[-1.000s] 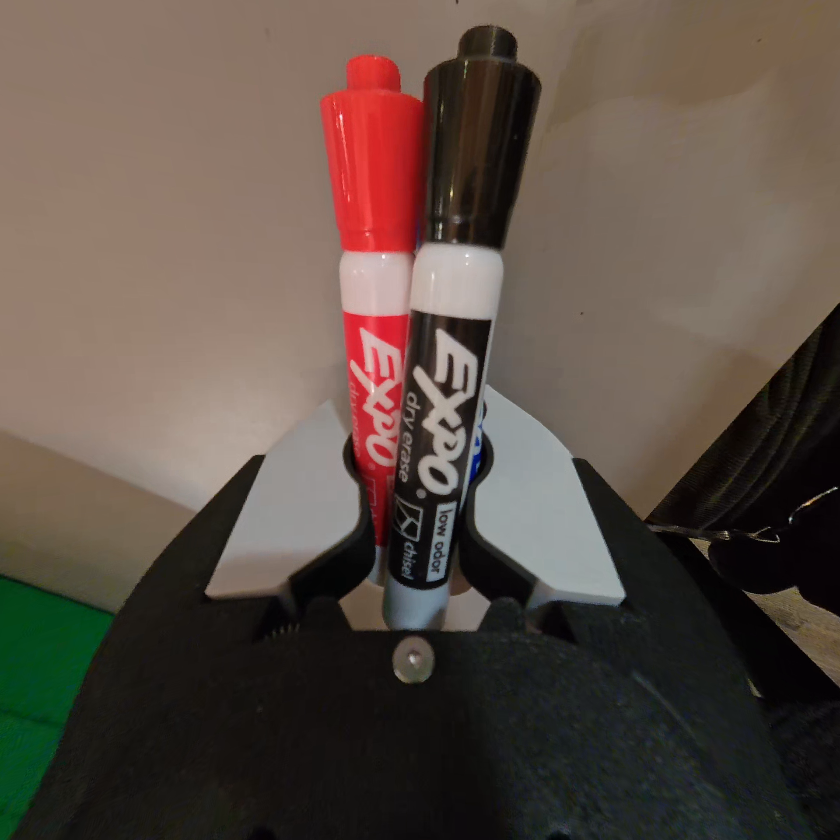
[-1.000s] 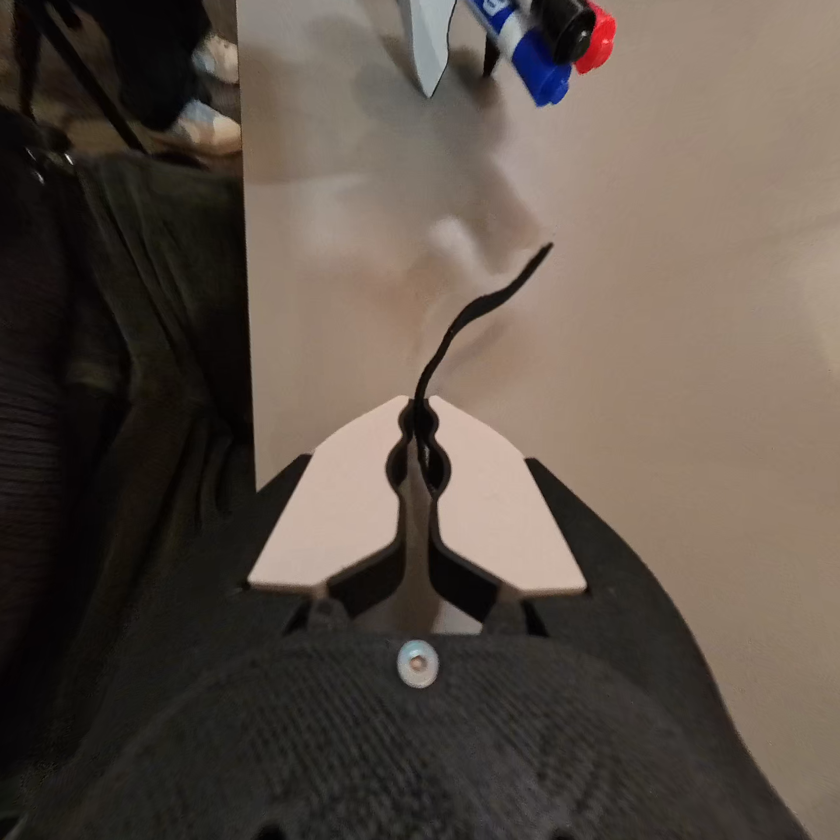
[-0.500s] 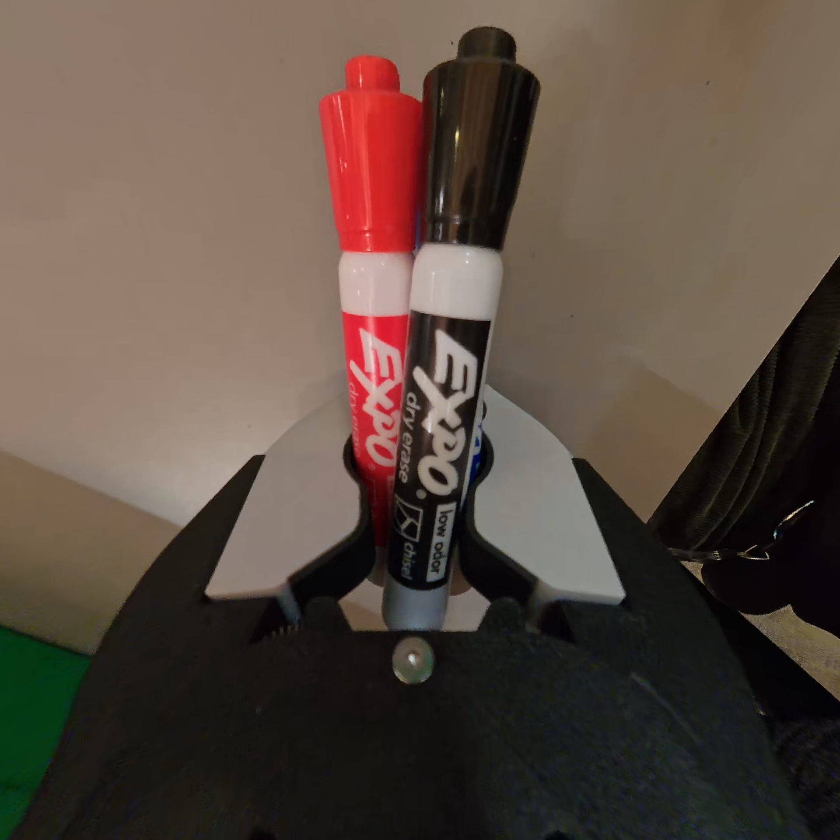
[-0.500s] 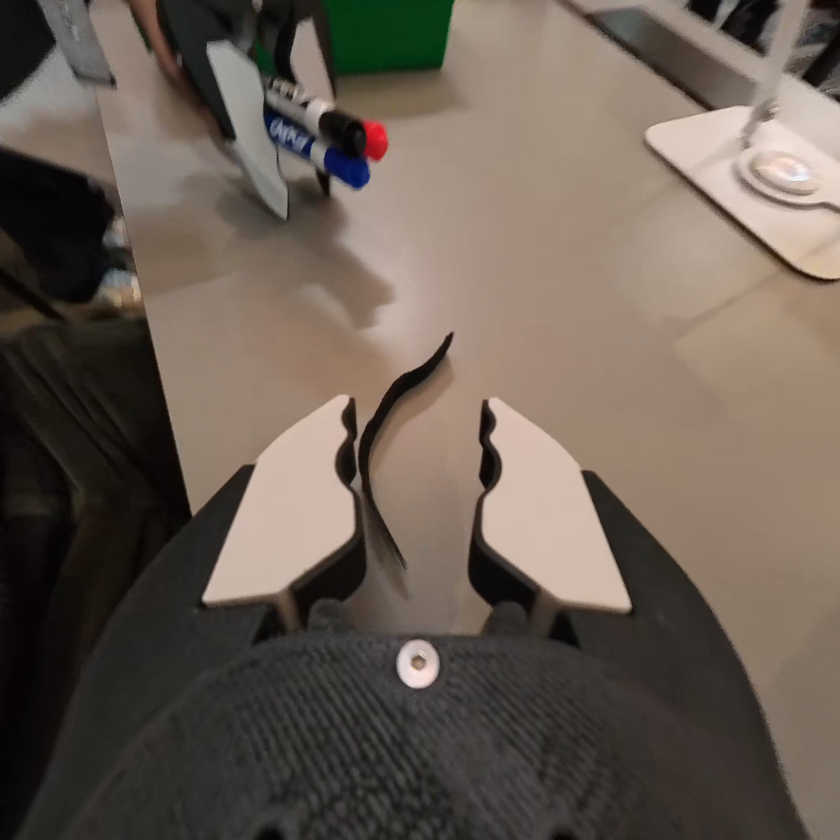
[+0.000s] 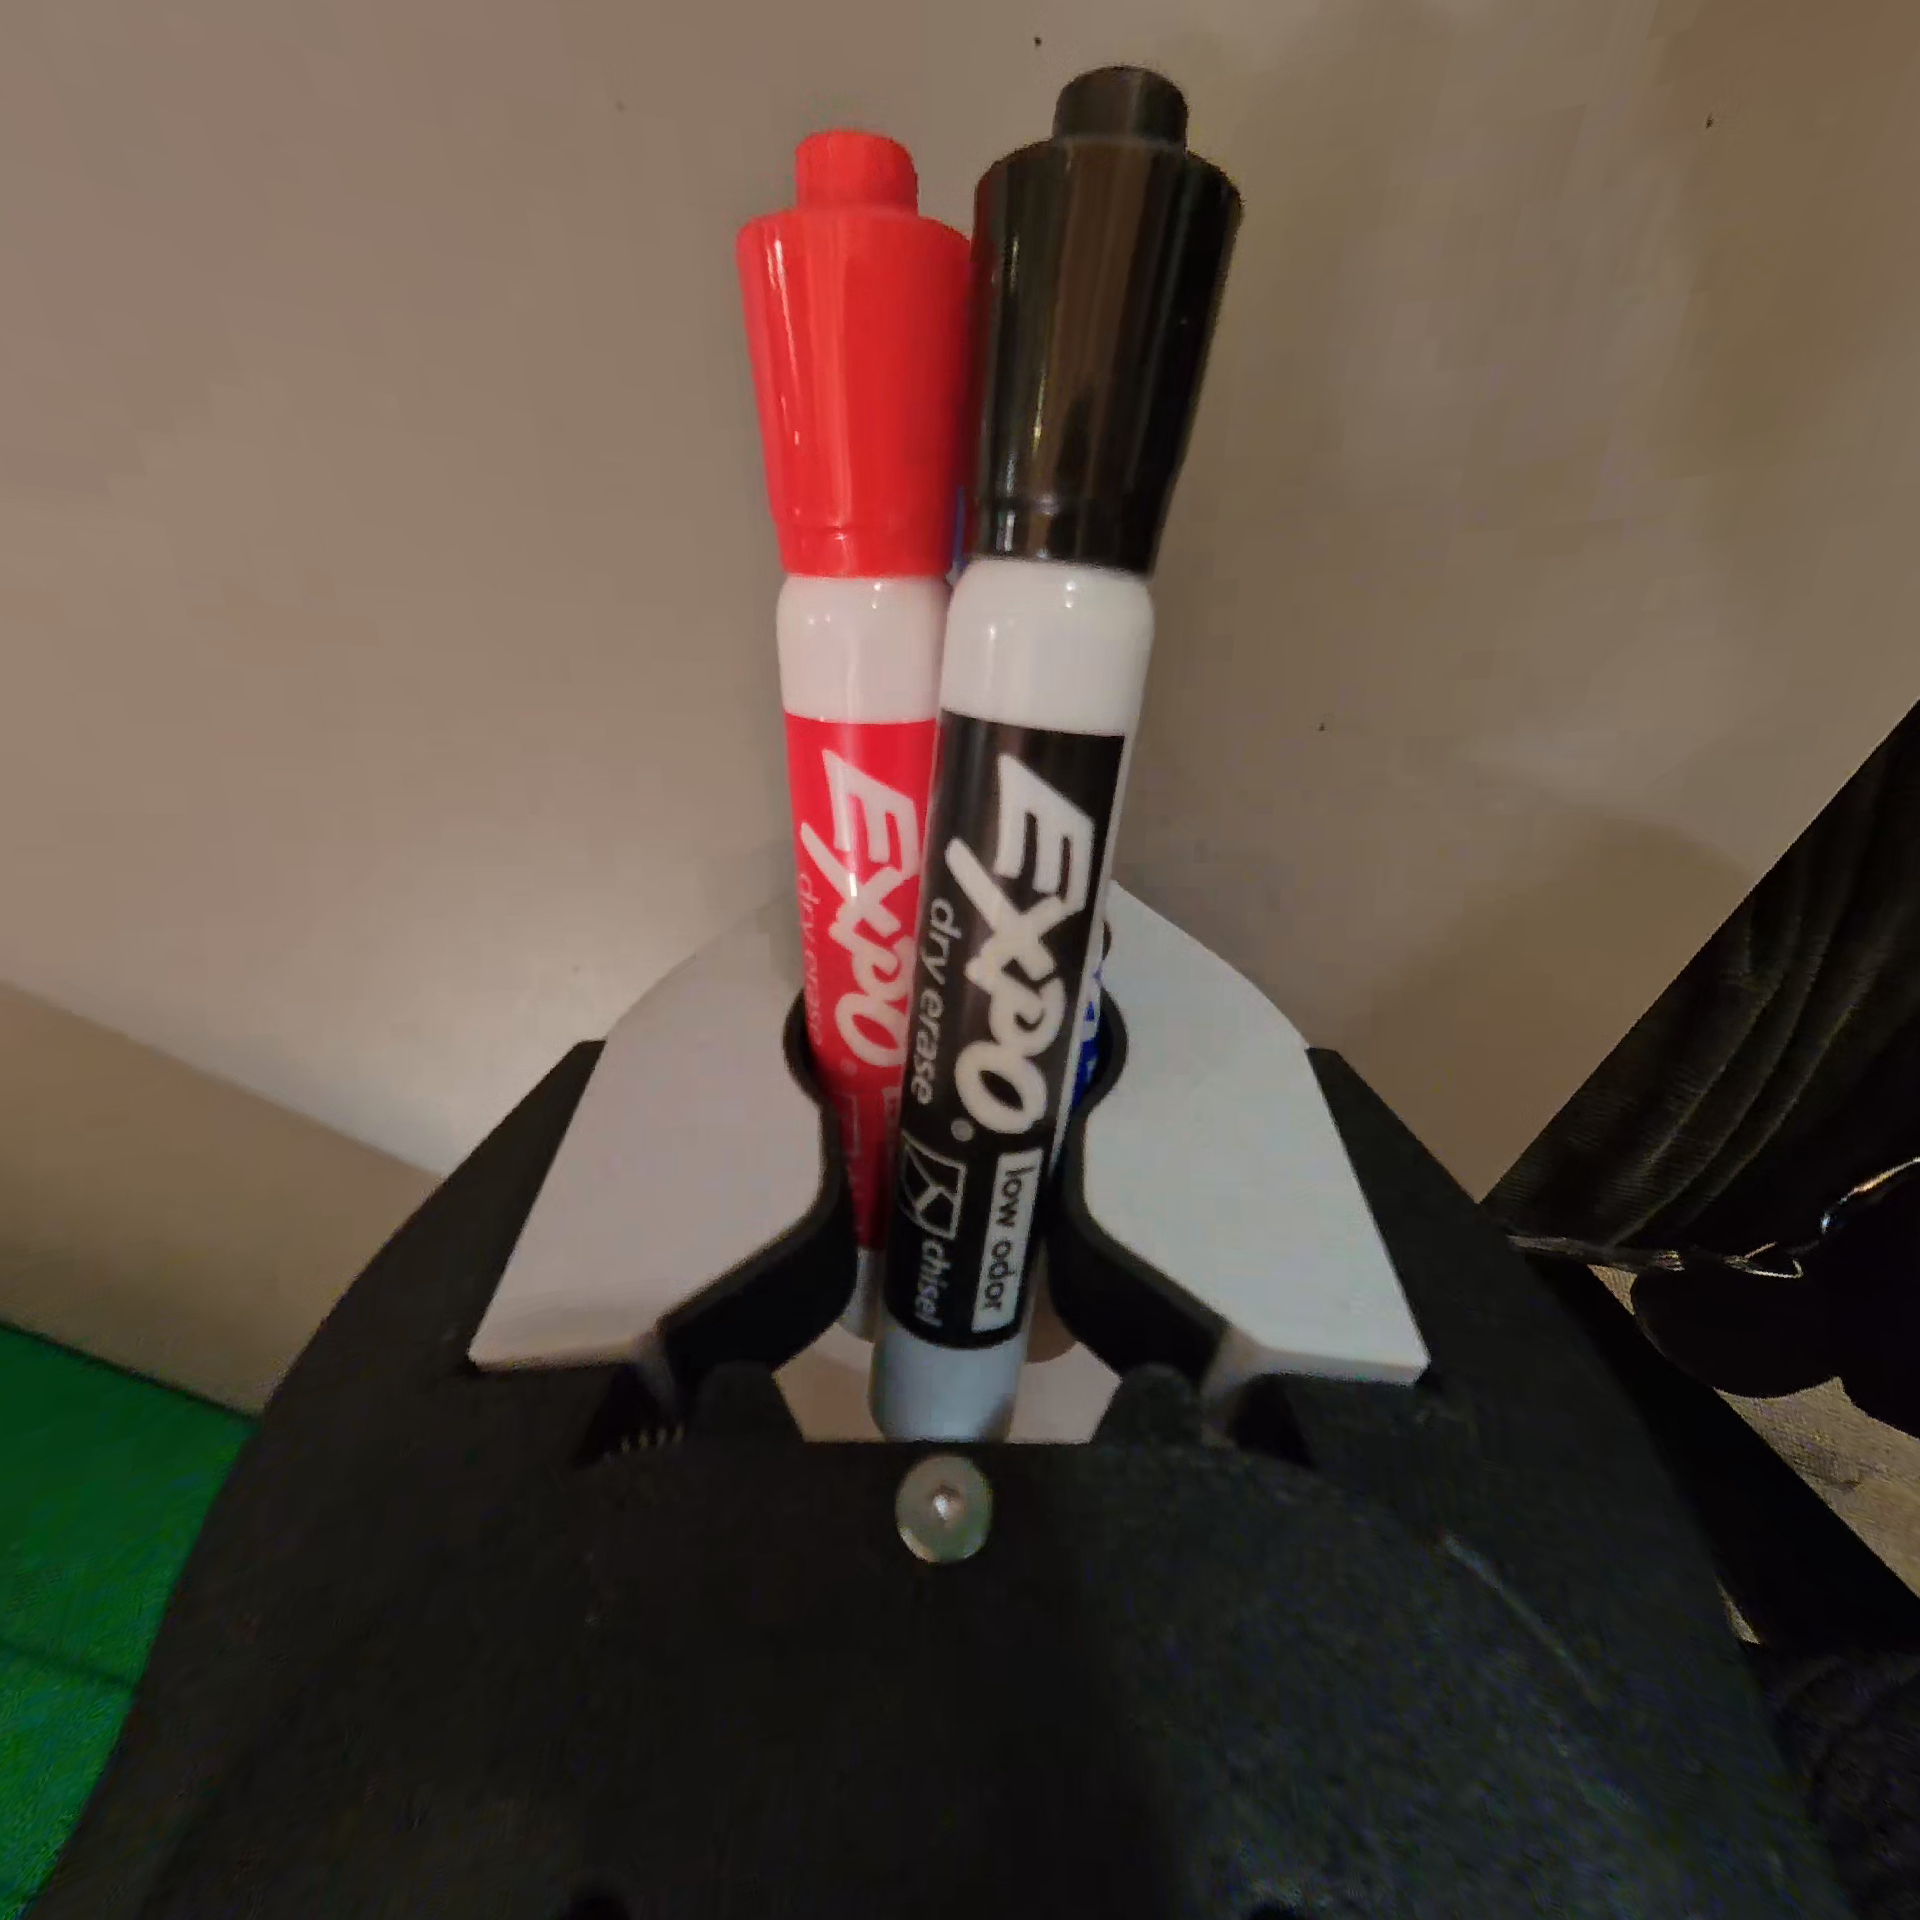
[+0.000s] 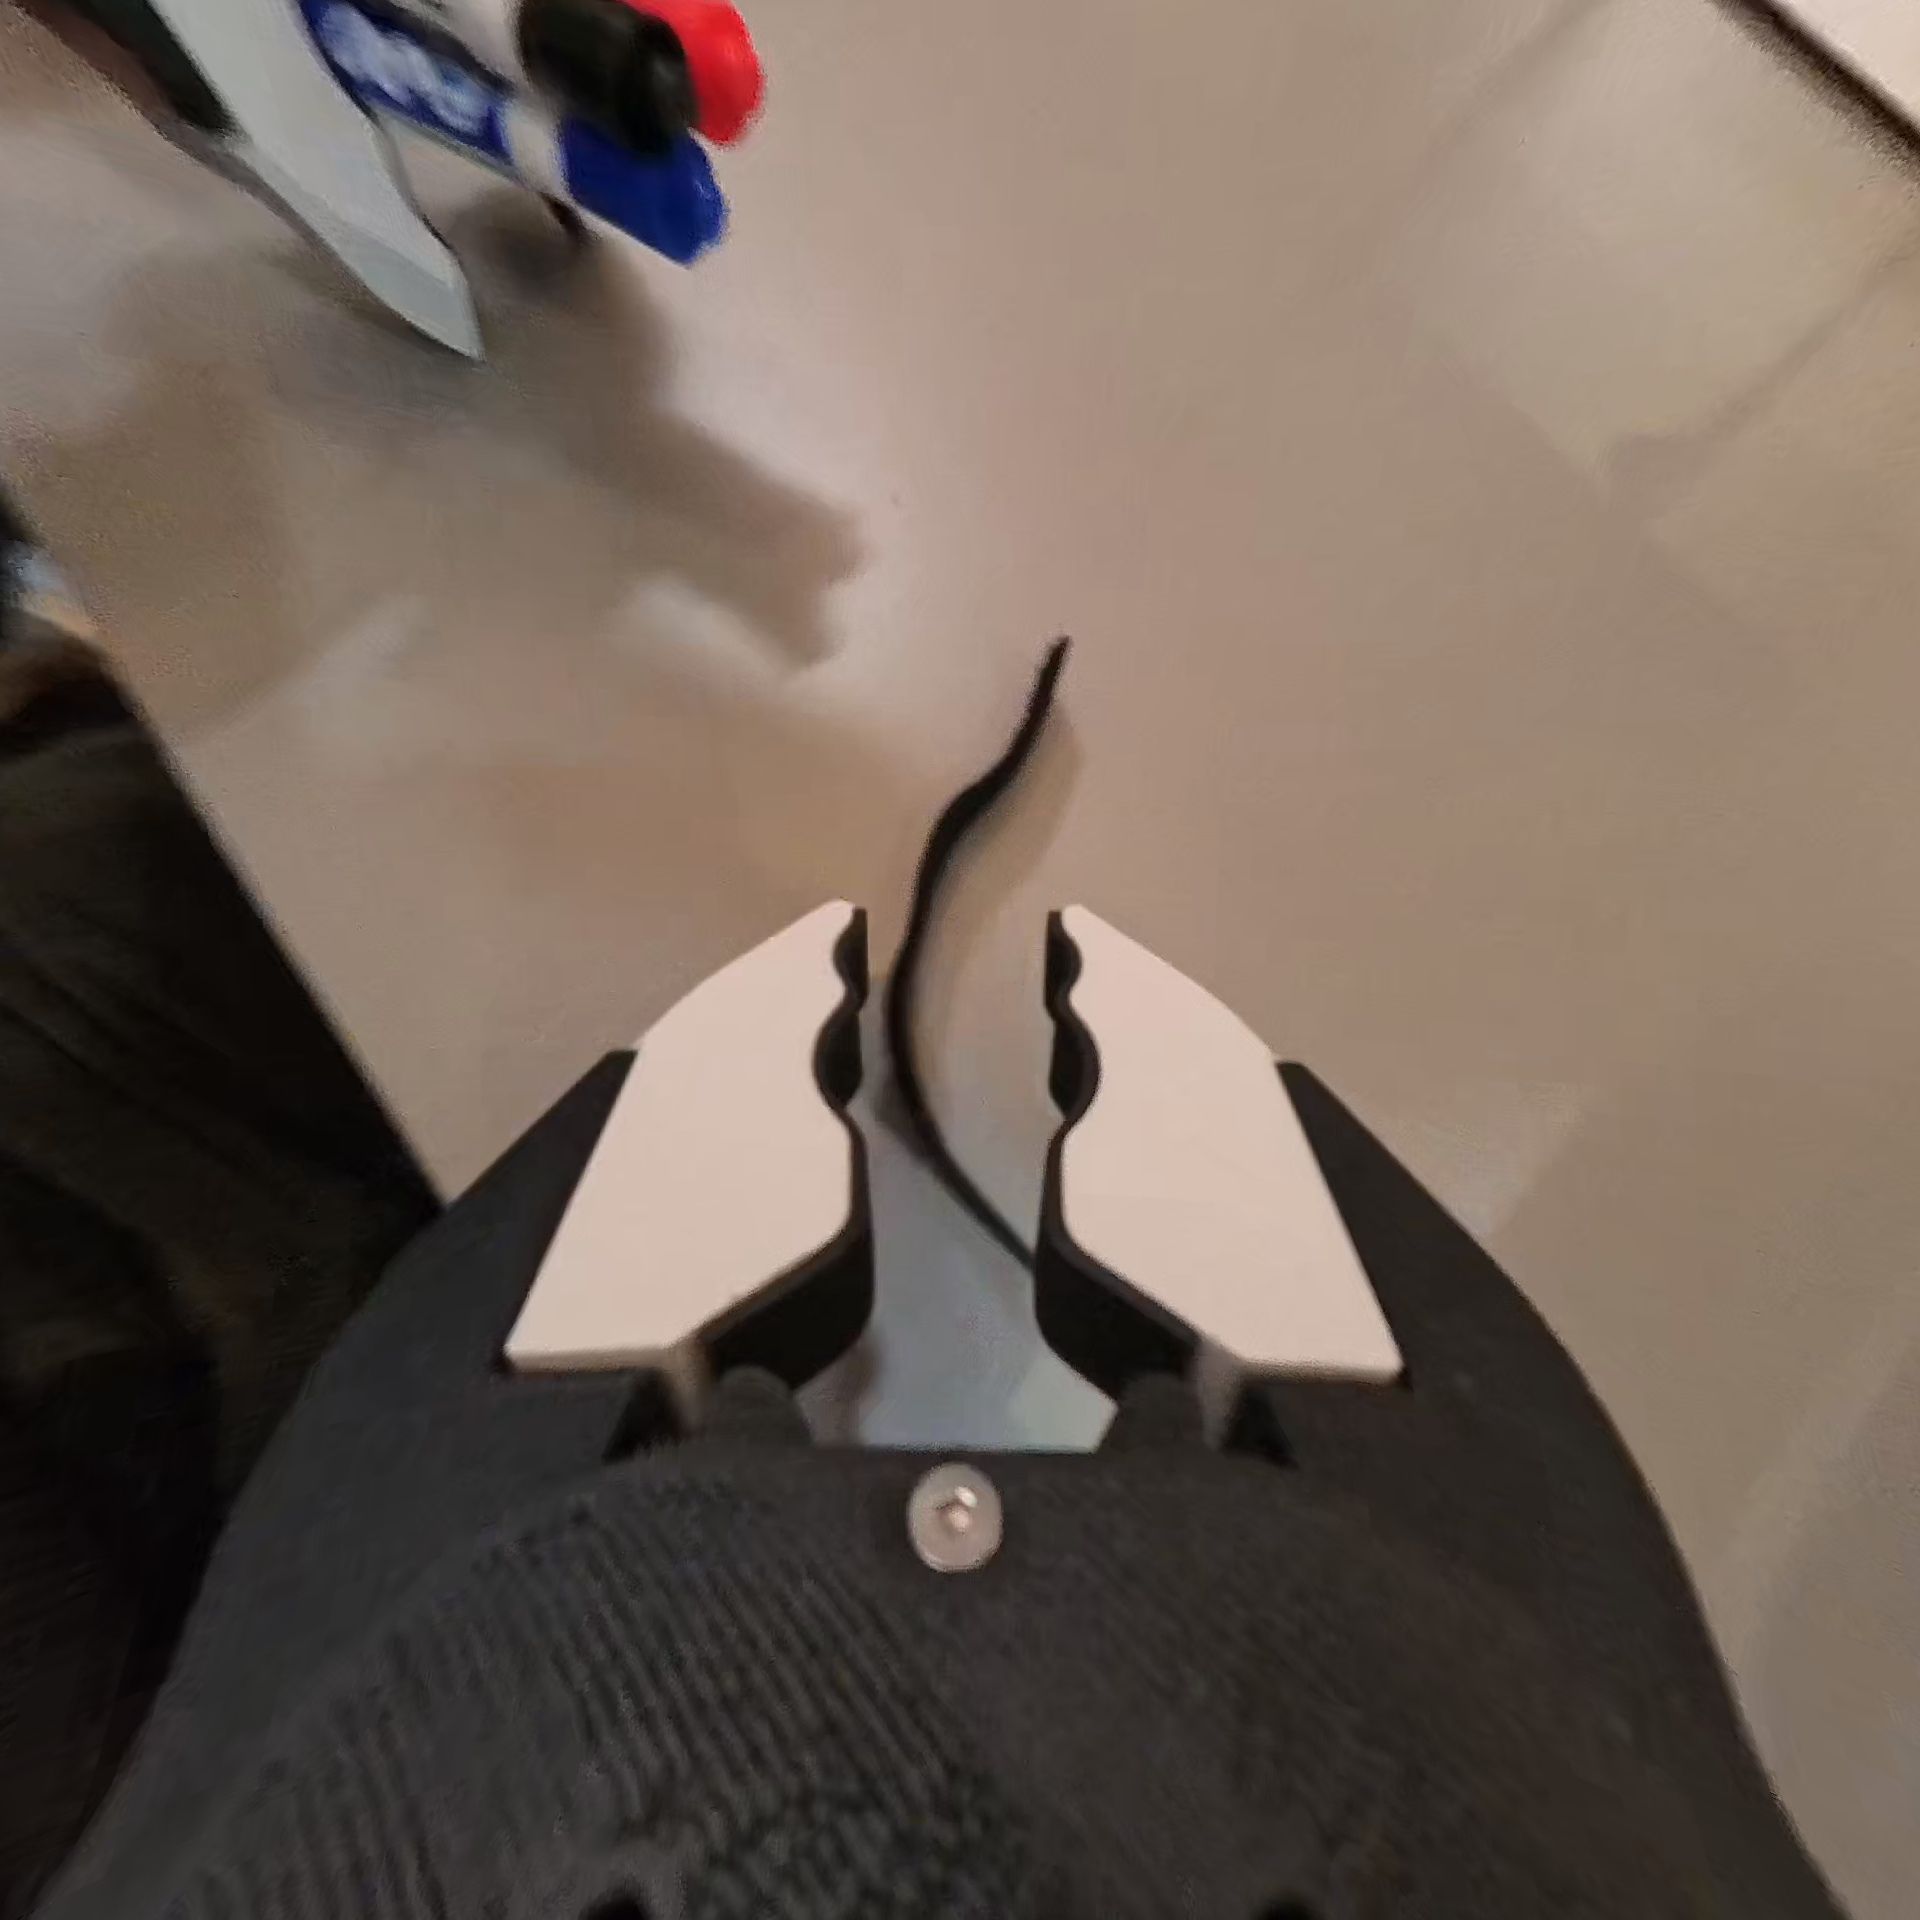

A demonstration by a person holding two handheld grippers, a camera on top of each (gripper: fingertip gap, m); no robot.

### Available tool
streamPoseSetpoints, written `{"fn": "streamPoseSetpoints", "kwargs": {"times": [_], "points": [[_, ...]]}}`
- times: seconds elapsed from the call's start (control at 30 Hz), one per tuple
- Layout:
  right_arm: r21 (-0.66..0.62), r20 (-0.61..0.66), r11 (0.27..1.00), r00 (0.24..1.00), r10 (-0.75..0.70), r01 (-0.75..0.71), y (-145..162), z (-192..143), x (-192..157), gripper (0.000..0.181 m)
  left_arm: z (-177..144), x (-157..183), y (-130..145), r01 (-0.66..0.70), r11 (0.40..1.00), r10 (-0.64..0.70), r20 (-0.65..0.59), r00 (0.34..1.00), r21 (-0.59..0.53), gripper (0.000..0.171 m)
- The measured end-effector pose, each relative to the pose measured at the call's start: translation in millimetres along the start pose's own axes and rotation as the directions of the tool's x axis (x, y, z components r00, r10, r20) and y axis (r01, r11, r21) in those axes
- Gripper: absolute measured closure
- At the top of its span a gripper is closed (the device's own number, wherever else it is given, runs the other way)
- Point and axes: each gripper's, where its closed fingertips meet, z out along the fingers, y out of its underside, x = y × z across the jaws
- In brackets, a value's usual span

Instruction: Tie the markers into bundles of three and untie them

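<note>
In the left wrist view the left gripper (image 5: pixel 951 1049) is clenched on a cluster of three markers that stand up out of its fingers (image 5: pixel 665 1174) toward twelve o'clock, over the beige desk (image 5: pixel 364 520). The red marker (image 5: pixel 852 540) sits at the eleven o'clock side of the cluster and the black marker (image 5: pixel 1070 582) just beside it at one o'clock, their barrels touching, both caps pointing away from the camera. Only a thin sliver of the blue marker (image 5: pixel 1091 1023) shows behind the black one, low down by the right finger. A green surface (image 5: pixel 94 1538) fills the corner at eight o'clock, and dark fabric (image 5: pixel 1787 1039) hangs at three o'clock. In the right wrist view the right gripper (image 6: pixel 951 925) is released, its two pale fingers (image 6: pixel 717 1143) spread apart above the desk (image 6: pixel 1403 520). A thin, wavy black tie strip (image 6: pixel 914 966) lies on the desk in the gap between them, nearer the left finger, its tip running out toward twelve o'clock; whether it touches either finger cannot be told. At eleven o'clock, blurred, the left gripper (image 6: pixel 343 197) holds the three markers with the blue cap (image 6: pixel 644 197), black cap (image 6: pixel 613 73) and red cap (image 6: pixel 722 68) facing the camera, well apart from the strip.
</note>
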Motion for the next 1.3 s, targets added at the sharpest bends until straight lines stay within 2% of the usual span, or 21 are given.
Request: {"fn": "streamPoseSetpoints", "kwargs": {"times": [0.07,0.17,0.23,0.37,0.47,0.53,0.57,0.67,0.73,0.8,0.93,1.0,1.1,1.23,1.3], "points": [[-0.022,-0.001,0.999,0.999,-0.032,0.032,1,5,5,0.151,0,0,0,-0.001,1.000,0.001,0.000,1.000,0.002,0.126],[0.004,0.131,1.000,0.991,0.000,0.000,-3,12,-10,0.158,0,0,0,-0.006,1.000,0.006,-0.002,1.000,-0.002,0.126],[-0.001,0.179,1.000,0.983,-0.031,0.031,-3,15,-16,0.178,0,0,0,-0.005,1.000,0.005,-0.001,1.000,-0.011,0.126],[0.043,0.191,0.973,0.954,-0.232,0.228,-7,18,-17,0.181,0,-1,0,-0.002,1.000,0.002,0.000,1.000,-0.016,0.126],[0.134,0.165,0.904,0.890,-0.424,0.405,-11,10,-22,0.180,0,-1,0,-0.002,1.000,0.002,-0.001,1.000,-0.012,0.126],[0.202,0.114,0.865,0.866,-0.487,0.460,-18,-1,-21,0.179,0,-1,0,0.001,1.000,-0.001,0.000,1.000,-0.012,0.126],[0.226,0.082,0.861,0.872,-0.482,0.455,-23,-7,-18,0.176,0,-1,0,0.001,1.000,-0.001,0.000,1.000,-0.012,0.126],[0.279,-0.027,0.882,0.922,-0.387,0.379,-33,-26,4,0.144,0,-1,0,0.003,1.000,-0.003,-0.001,1.000,-0.006,0.126],[0.293,-0.052,0.904,0.949,-0.310,0.312,-31,-35,14,0.139,0,-1,0,0.003,1.000,-0.003,-0.001,1.000,-0.002,0.126],[0.300,-0.046,0.932,0.979,-0.197,0.201,-30,-42,17,0.140,0,-1,-1,0.004,1.000,-0.004,-0.002,1.000,0.000,0.126],[0.347,0.121,0.938,0.991,-0.050,0.005,-37,-49,-20,0.170,0,-1,-1,0.004,1.000,-0.004,-0.002,1.000,0.001,0.126],[0.266,0.240,0.963,0.971,-0.019,-0.047,-25,-43,-49,0.181,-1,-1,-1,0.004,1.000,-0.004,-0.004,1.000,0.001,0.126],[0.078,0.203,0.996,0.979,0.035,-0.051,7,-20,-50,0.177,-1,-1,-1,0.004,1.000,-0.004,-0.006,1.000,0.001,0.126],[-0.057,0.051,0.998,0.998,0.021,-0.018,32,2,-8,0.167,-1,-1,-1,0.009,1.000,-0.009,-0.004,1.000,-0.001,0.126],[-0.048,-0.068,0.998,0.997,0.036,-0.039,31,3,25,0.155,-1,-1,-1,0.013,1.000,-0.013,-0.003,1.000,-0.007,0.126]]}}
